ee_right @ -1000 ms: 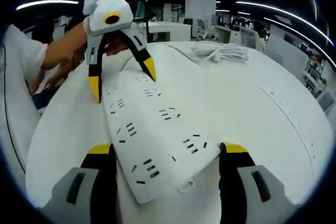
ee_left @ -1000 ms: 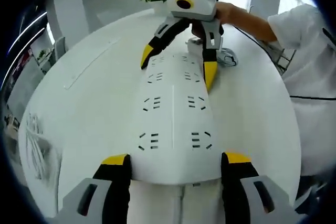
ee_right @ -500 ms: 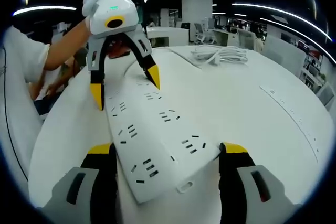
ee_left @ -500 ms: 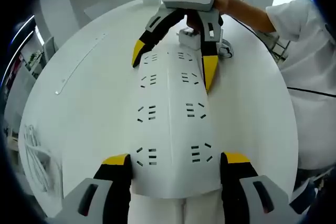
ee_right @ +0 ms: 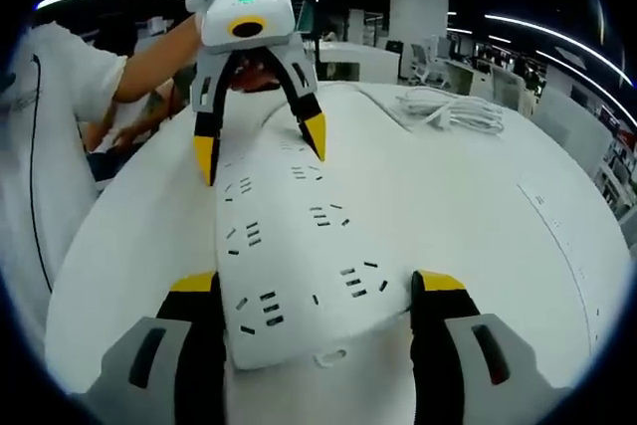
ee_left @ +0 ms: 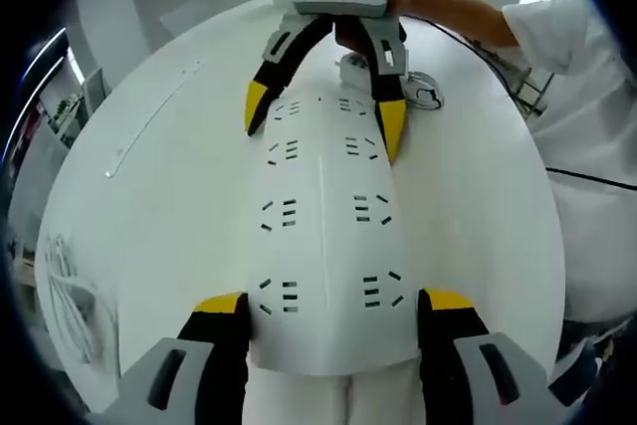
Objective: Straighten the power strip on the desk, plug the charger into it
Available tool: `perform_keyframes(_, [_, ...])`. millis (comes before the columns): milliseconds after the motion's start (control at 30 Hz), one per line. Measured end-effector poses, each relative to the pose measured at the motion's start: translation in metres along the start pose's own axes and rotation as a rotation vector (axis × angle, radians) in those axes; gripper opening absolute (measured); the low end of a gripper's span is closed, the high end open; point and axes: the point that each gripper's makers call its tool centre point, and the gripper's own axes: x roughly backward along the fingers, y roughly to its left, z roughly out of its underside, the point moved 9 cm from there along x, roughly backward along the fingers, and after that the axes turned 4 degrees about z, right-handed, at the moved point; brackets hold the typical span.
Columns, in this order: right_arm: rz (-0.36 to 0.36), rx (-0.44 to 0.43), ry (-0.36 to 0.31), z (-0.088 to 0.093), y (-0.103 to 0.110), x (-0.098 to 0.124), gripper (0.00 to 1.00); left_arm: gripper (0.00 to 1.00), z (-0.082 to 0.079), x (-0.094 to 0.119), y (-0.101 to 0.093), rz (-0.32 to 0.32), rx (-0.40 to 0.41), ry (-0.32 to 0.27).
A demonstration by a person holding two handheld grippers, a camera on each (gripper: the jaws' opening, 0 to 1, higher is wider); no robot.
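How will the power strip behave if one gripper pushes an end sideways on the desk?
The power strip looks like a long rigid slab, so it should pivot whole, not flex. Lying flat on the smooth white desk, it probably slides easily and won't tip.

My grippers look alike: grey bases, black jaws, yellow tips. The right gripper and the left gripper each have a white housing above the jaws. I wear a white short sleeve and a thin black cable crosses my shirt.
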Motion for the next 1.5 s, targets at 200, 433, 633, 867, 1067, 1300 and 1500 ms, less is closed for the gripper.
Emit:
perform_keyframes(200, [0.041,-0.033,0.02,0.0,0.005,0.001,0.74,0.69,0.003,0.001,0.007,0.023,-0.05,-0.003])
perform_keyframes(433, [0.096,-0.068,0.003,0.003,0.008,0.003,0.74,0.69,-0.004,-0.003,-0.002,0.047,-0.102,0.01])
perform_keyframes(633, [0.123,-0.085,-0.022,0.003,0.017,0.003,0.74,0.69,-0.004,0.0,-0.003,0.04,-0.108,0.091])
perform_keyframes(867, [0.139,-0.092,-0.026,0.002,0.023,0.002,0.74,0.68,0.0,0.004,0.002,0.045,-0.129,0.15])
perform_keyframes(1067, [0.174,-0.117,-0.031,0.004,0.03,0.002,0.74,0.68,0.0,0.005,0.006,0.058,-0.154,0.143])
perform_keyframes(1300, [0.221,-0.152,-0.027,0.003,0.039,0.003,0.74,0.68,0.002,0.005,0.012,0.074,-0.192,0.149])
perform_keyframes(1500, [0.239,-0.164,-0.082,0.006,0.044,0.006,0.73,0.68,0.002,0.005,0.012,0.08,-0.212,0.156])
